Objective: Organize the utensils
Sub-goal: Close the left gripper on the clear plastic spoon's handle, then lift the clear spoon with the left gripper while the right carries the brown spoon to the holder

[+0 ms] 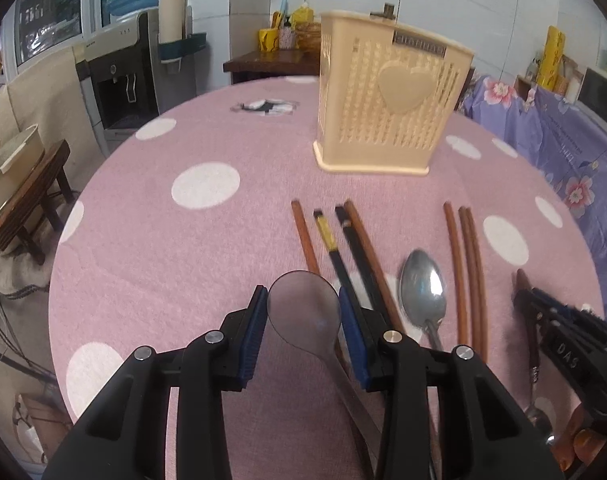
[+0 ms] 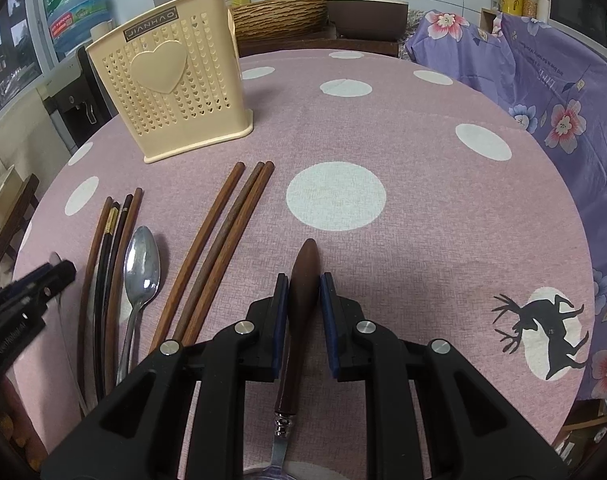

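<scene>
Left hand-held gripper (image 1: 303, 308) clamped on a translucent spoon (image 1: 303, 308), right hand-held gripper (image 2: 304, 300) clamped on a brown-handled utensil (image 2: 303, 276), chopsticks (image 2: 215, 248) and metal spoon (image 2: 142, 264) still on the desk (image 2: 423, 160), holder (image 2: 171, 84) upper left apparently unfilled.

A lived-in home dining corner: a water dispenser (image 1: 119, 76) at ten o'clock, a rice cooker (image 2: 363, 8) at twelve, and a polka-dot cloth covering the round table (image 2: 423, 240).

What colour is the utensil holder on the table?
Cream, with heart-shaped holes; the holder shows best in the right wrist view.
</scene>
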Demonstrator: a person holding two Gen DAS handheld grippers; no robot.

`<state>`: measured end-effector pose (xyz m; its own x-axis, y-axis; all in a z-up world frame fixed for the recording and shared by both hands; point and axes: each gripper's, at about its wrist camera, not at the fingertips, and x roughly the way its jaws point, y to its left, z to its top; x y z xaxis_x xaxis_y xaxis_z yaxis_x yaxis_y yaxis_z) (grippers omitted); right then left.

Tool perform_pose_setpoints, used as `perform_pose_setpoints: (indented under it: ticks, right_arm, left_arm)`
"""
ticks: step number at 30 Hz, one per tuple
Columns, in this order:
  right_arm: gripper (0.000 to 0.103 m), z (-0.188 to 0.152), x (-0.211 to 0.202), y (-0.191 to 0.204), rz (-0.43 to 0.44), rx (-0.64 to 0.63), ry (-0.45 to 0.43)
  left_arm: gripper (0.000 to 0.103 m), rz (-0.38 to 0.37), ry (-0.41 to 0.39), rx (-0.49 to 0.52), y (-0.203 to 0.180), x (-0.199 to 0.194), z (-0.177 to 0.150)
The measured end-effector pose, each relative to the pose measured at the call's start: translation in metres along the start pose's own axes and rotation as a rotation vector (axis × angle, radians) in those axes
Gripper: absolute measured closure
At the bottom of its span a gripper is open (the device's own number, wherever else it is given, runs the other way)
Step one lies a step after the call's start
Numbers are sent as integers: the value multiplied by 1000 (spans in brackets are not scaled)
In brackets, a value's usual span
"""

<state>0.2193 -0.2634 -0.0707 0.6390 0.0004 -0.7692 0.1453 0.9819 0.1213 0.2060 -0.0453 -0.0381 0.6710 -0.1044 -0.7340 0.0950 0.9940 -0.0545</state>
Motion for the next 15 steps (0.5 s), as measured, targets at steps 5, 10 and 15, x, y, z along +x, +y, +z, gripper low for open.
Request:
perform_pose_setpoints:
  ticks: [5,10,15]
  right_arm:
    - [86,5,-15,-2,42,6,-51]
    - [87,12,-42,-8,111,15,-112]
    - [87,19,-74,-16,144,12,-196]
  left_arm:
    - [66,-26,-97,13,5,-24,16]
    - [66,-34,-183,22,14,-49,27]
    - [66,-24,-250,30,22,-66,38]
